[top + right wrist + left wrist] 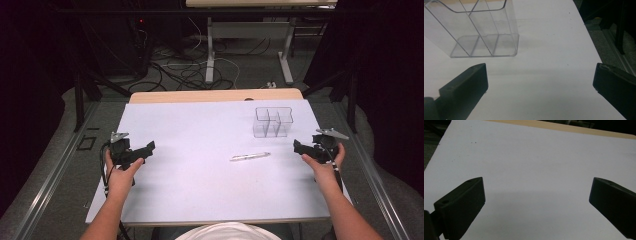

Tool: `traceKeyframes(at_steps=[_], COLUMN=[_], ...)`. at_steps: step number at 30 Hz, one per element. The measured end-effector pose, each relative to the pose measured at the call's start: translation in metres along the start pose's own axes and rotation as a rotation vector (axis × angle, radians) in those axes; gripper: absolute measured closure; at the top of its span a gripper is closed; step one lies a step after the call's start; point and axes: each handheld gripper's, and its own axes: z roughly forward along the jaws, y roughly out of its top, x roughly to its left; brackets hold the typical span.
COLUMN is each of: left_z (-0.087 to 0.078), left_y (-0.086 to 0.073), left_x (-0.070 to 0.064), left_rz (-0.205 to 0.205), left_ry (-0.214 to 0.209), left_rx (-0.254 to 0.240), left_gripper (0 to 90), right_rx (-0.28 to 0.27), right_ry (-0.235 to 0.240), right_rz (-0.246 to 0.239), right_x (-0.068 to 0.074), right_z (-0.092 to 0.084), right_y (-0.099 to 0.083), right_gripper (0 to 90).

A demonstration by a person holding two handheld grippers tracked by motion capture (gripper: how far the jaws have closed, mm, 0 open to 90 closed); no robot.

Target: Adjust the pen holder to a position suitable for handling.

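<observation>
Now pen between hand-held grippers, nearer right hand-held gripper.

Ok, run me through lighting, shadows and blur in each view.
High view: white table sheet evenly lit, surroundings nearly black; the pen is small and soft. Left gripper view: dim, a faint shadow band on the sheet between the open left gripper jaws. Right gripper view: clear organizer sharp with pale reflections and a soft shadow, near jaws of the right gripper slightly blurred.

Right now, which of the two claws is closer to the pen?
The right claw. The pen lies on the white table right of the middle, near the clear box, while the left claw waits much farther off, across bare table.
</observation>
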Motion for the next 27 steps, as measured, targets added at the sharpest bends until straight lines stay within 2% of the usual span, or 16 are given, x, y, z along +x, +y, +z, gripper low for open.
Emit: traceKeyframes(at_steps=[6,9,10,12,14,20,23,25,27], left_z=[0.002,0.002,0.002,0.002,0.001,0.001,0.001,0.001,0.002], left_y=[-0.002,-0.003,-0.004,-0.004,-0.005,-0.006,-0.007,-0.007,-0.008], left_x=[-0.004,-0.005,-0.006,-0.007,-0.008,-0.009,-0.01,-0.01,-0.01], left_rz=[0.029,0.039,0.066,0.073,0.083,0.091,0.11,0.116,0.122], left_ry=[-0.011,-0.015,-0.011,-0.009,-0.012,-0.018,-0.017,-0.014,-0.01], left_rx=[0.01,0.013,0.018,0.02,0.013,0.022,0.018,0.026,0.034], left_gripper=[0.2,0.2,0.2,0.2,0.2,0.2,0.2,0.2,0.2], right_rx=[-0.017,-0.012,-0.009,-0.011,-0.012,-0.053,-0.071,-0.07,-0.056], right_ry=[-0.004,-0.01,-0.016,-0.02,-0.015,0.014,0.017,0.034,0.027], right_rz=[-0.053,-0.079,-0.092,-0.125,-0.144,-0.136,-0.11,-0.1,-0.101], right_x=[0.001,0.001,0.002,0.002,0.002,-0.004,-0.008,-0.01,-0.01], right_z=[0.006,0.008,0.008,0.01,0.01,0.008,0.012,0.016,0.02], right_y=[0.002,0.004,0.005,0.005,0.007,0.017,0.024,0.028,0.032], right_gripper=[0.0,10.2,16.3,17.5,23.3,41.4,44.0,46.0,46.3])
